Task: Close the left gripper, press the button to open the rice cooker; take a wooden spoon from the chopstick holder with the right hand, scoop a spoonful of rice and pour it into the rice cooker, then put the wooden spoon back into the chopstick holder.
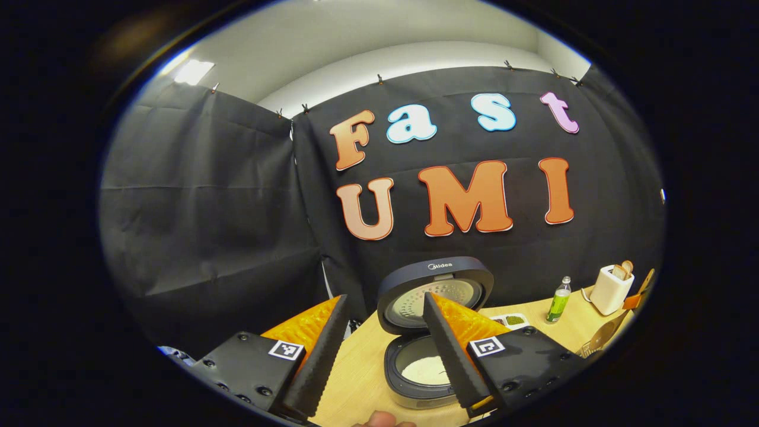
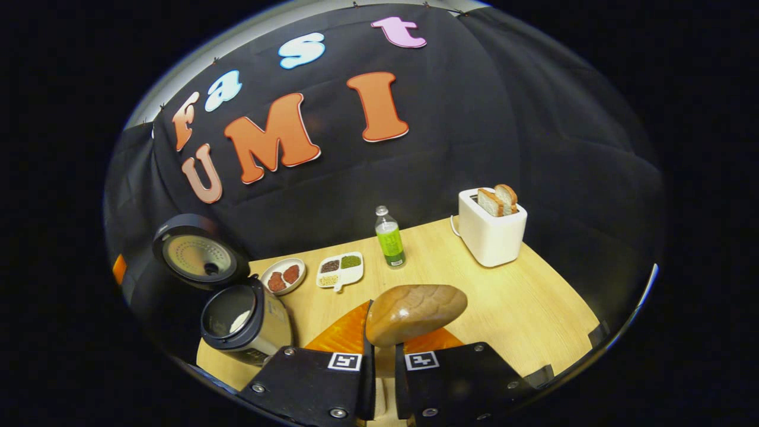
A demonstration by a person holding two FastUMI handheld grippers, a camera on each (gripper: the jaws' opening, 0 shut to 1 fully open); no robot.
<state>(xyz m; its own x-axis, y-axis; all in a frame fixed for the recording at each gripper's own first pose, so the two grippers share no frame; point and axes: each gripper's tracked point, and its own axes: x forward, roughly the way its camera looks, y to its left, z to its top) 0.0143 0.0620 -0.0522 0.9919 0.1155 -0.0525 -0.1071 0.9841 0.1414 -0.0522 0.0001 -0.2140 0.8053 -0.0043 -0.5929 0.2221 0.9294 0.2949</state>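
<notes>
The right claw (image 2: 379, 356) grips the wooden spoon (image 2: 415, 311) by its handle, bowl level over the surface (image 2: 533, 308). The left claw (image 1: 385, 356) hangs open above the open rice cooker (image 1: 424, 367), clear of pouring.

Left gripper (image 1: 379, 344) fingers spread apart above the table (image 1: 356, 379). Cooker (image 1: 424, 356) lid up, rice in pot. Bottle (image 1: 558, 300) and toaster (image 1: 611, 289) at right.
</notes>
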